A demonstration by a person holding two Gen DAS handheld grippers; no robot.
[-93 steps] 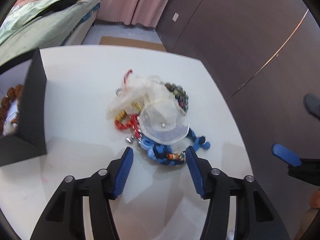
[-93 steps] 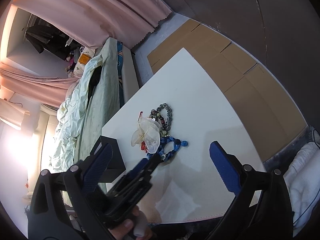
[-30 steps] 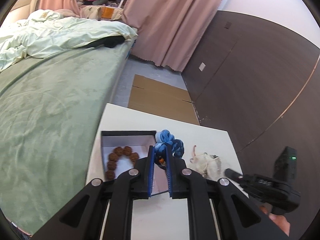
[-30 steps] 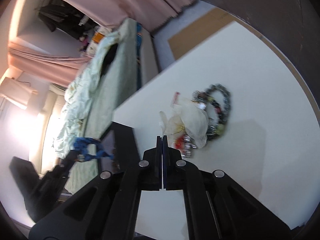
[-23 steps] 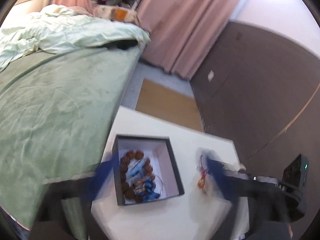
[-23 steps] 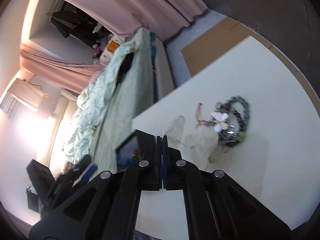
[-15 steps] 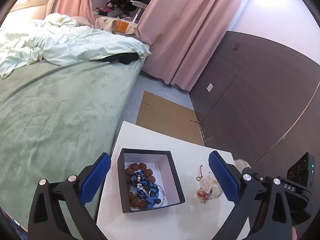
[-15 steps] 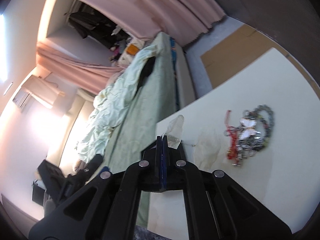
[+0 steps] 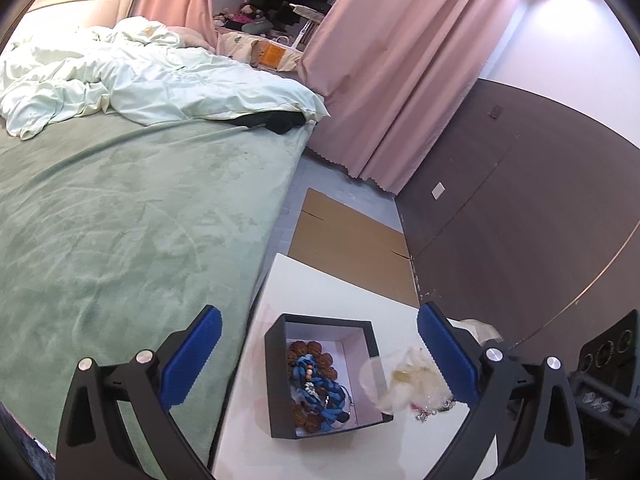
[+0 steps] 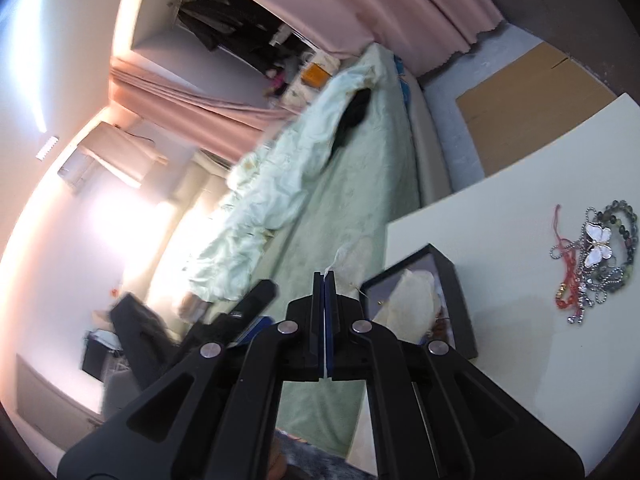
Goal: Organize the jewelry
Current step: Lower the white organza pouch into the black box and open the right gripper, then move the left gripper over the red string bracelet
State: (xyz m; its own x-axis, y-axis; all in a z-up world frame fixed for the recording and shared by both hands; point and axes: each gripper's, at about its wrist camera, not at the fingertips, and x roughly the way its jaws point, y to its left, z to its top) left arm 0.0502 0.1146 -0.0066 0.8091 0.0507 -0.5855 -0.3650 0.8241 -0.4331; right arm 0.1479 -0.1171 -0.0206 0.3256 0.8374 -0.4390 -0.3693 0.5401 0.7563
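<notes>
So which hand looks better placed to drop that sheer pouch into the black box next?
Probably the right: the right gripper is shut on the sheer pouch, which hangs over the black box. The left gripper is open and empty.

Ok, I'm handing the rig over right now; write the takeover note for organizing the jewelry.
Left hand-held gripper: open, jaws just been opening, nothing between them, above the black box.
Right hand-held gripper: shut on the sheer pouch, which hangs over the box.
Done: blue braided bracelet and brown bead bracelet lie in the box.
Left: place the pouch; butterfly piece, dark bead bracelet and red cord lie on the white table.
</notes>
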